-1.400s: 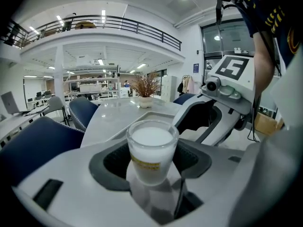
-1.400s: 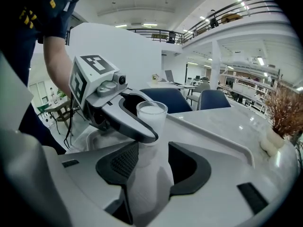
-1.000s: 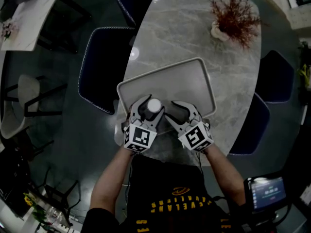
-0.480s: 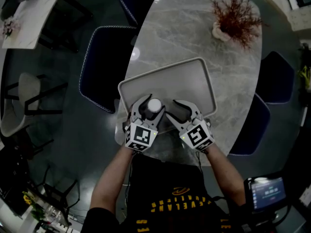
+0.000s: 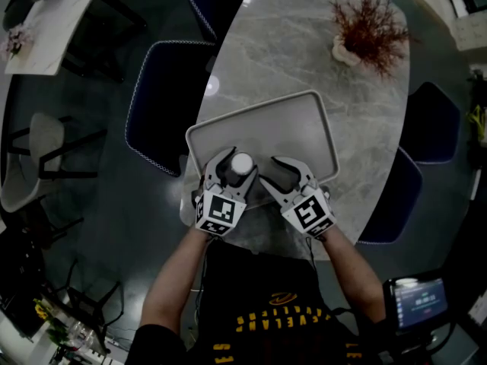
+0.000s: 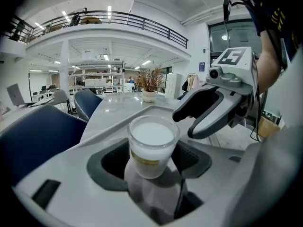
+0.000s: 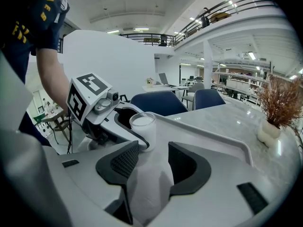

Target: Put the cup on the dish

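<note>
A small clear cup [image 5: 241, 163] filled with something white stands upright over the near left part of the pale grey tray [image 5: 293, 124], the dish. My left gripper [image 5: 239, 159] is shut on the cup, its dark pads against both sides of the cup [image 6: 152, 145]. My right gripper [image 5: 274, 172] hangs just right of it over the tray's near edge, open, with only bare tray [image 7: 222, 143] between its jaws. From the right gripper view the cup [image 7: 143, 126] shows inside the left gripper [image 7: 127, 122].
The tray lies on an oval marble table [image 5: 304, 44], close to its near edge. A potted dried plant [image 5: 370, 29] stands at the far right of the table. Blue chairs [image 5: 160, 105] [image 5: 396, 196] flank the table on both sides.
</note>
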Tool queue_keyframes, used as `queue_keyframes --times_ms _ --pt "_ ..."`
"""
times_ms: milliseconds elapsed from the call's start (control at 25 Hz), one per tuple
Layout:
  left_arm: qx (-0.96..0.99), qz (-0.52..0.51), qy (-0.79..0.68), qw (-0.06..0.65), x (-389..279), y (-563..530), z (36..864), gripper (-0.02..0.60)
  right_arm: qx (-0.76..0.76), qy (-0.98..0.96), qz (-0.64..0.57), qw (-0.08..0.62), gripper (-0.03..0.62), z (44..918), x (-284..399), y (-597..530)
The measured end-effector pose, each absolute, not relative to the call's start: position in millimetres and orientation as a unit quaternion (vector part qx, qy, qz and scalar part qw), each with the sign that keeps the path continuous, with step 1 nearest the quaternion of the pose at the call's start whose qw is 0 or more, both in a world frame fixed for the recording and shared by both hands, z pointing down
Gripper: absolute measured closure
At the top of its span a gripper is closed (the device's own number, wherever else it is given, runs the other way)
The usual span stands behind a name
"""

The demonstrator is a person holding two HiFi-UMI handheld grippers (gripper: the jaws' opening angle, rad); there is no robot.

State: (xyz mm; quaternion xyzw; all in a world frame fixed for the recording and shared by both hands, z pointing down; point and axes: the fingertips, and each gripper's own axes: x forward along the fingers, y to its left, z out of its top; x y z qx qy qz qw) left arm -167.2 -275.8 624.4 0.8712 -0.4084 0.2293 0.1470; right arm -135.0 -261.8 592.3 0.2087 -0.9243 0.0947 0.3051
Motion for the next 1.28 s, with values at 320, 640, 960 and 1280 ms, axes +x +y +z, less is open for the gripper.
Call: queue_keyframes --times_ms 320,640,960,1280 --pt "0.864 0.233 -0.418 0.159 -172 -265 624 0.319 0.204 -0.927 0.087 0.303 0.410 586 -134 -257" --pt "0.847 0.233 -0.444 0.174 -184 -258 618 0.319 0.207 -0.931 0.084 0.289 0.410 578 -132 -254" --pt "0.832 0.222 -0.470 0.191 -196 -237 606 0.319 0.233 -0.931 0.106 0.260 0.410 560 -126 -255" --pt "0.834 0.183 -0.481 0.198 -197 -216 566 0.321 0.255 -0.932 0.144 0.215 0.410 538 -118 -247"
